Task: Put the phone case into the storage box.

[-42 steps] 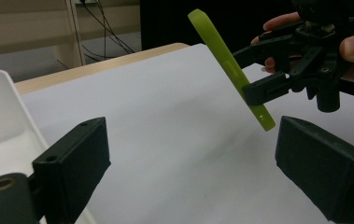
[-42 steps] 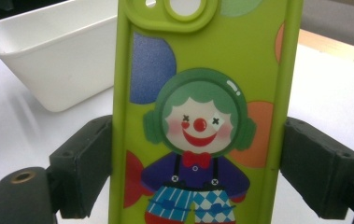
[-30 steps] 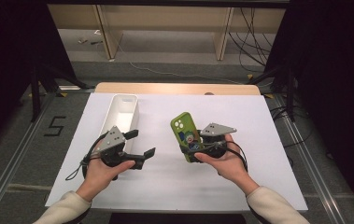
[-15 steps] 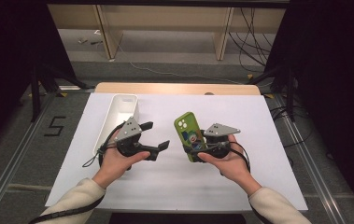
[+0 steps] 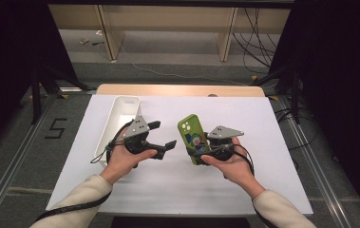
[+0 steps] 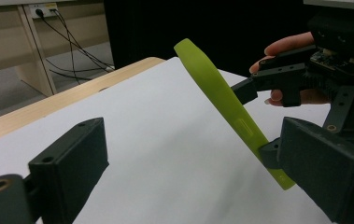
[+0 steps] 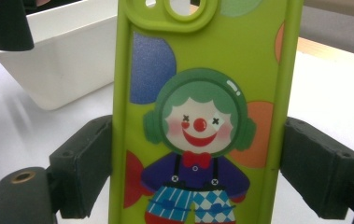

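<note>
A lime-green phone case (image 5: 190,134) printed with a clown is held tilted above the white table sheet (image 5: 272,142). My right gripper (image 5: 197,151) is shut on it, one jaw on each long edge, as the right gripper view shows (image 7: 202,163) with the clown print (image 7: 198,121) facing the camera. My left gripper (image 5: 162,135) stands open just left of the case. In the left gripper view the case (image 6: 221,102) runs edge-on, its lower end beside this gripper's (image 6: 188,158) right jaw. The right gripper's fingers (image 6: 282,79) hold it from behind.
A long white bin (image 5: 120,118) stands at the sheet's left, just behind my left hand; its wall (image 7: 58,60) shows left of the case. The sheet's far edge meets a wooden table edge (image 5: 182,90). Cables lie on the floor beyond.
My left gripper has swung from beside the bin to the right, its open jaws now close to the phone case. The right gripper has kept hold of the case, shifting slightly.
</note>
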The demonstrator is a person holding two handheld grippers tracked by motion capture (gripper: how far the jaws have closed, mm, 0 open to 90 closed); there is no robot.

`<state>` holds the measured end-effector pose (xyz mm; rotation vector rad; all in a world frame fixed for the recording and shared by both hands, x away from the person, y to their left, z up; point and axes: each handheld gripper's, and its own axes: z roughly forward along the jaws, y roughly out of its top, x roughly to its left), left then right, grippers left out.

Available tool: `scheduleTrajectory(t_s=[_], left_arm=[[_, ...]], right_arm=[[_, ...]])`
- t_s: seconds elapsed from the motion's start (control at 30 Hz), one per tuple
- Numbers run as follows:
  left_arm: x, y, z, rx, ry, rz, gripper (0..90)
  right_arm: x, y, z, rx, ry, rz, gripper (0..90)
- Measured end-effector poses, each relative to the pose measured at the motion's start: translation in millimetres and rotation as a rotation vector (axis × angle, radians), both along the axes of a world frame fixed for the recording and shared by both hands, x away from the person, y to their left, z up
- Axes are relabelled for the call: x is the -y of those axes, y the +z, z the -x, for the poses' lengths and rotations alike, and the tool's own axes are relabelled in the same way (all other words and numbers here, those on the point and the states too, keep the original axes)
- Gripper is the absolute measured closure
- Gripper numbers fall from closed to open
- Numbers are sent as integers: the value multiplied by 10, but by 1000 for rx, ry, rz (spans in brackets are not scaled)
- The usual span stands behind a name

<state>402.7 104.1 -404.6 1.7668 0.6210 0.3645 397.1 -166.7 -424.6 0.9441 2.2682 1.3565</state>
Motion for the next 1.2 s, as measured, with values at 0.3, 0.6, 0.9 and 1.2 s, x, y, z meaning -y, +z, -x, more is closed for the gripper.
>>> scheduleTrajectory(t_s=[0.3, 0.6, 0.9, 1.2], left_arm=[[48, -24, -77, -7, -10, 10, 103], [155, -44, -121, -17, -20, 2, 159], [288, -59, -153, -44, -37, 10, 292], [391, -89, -165, -78, -55, 12, 458]], right_arm=[[-10, -36, -32, -7, -6, 0, 164], [-41, -55, -47, -6, -4, 1, 164], [-108, -73, -62, -4, 3, 7, 164], [-135, -63, -46, 16, 4, 16, 164]])
